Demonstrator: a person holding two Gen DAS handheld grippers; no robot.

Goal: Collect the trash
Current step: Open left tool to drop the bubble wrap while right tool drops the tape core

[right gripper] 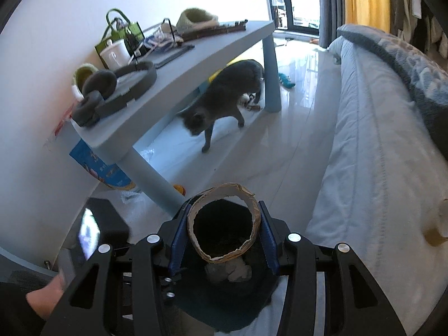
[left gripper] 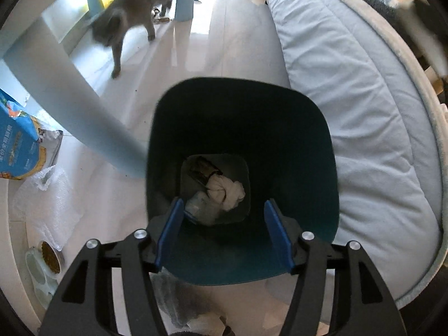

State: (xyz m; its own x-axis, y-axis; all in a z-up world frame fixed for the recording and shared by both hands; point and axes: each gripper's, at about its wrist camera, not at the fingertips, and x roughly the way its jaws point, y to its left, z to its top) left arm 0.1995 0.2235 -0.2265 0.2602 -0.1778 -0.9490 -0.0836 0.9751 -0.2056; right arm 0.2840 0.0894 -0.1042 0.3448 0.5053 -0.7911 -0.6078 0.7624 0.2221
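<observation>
I look almost straight down into a dark teal trash bin (left gripper: 252, 128) on the pale floor. At its bottom lie a crumpled white tissue (left gripper: 228, 193), a clear plastic piece (left gripper: 200, 208) and a brown scrap (left gripper: 203, 168). My left gripper (left gripper: 224, 232) hangs over the bin's mouth, open, with nothing between its blue pads (left gripper: 170, 232). My right gripper (right gripper: 222, 212) is shut on a cardboard tube (right gripper: 221, 258), whose open end faces the camera. The bin (right gripper: 212, 308) with the tissue (right gripper: 228, 273) shows just below the tube.
A grey cat (left gripper: 134, 19) (right gripper: 224, 98) walks beneath a light blue table (right gripper: 196, 56), whose leg (left gripper: 70, 103) stands beside the bin. A pale mattress (left gripper: 350, 112) (right gripper: 378, 168) runs along the right. A blue pet-food bag (left gripper: 16, 145), bubble wrap (left gripper: 42, 204) and a food bowl (left gripper: 50, 257) lie left.
</observation>
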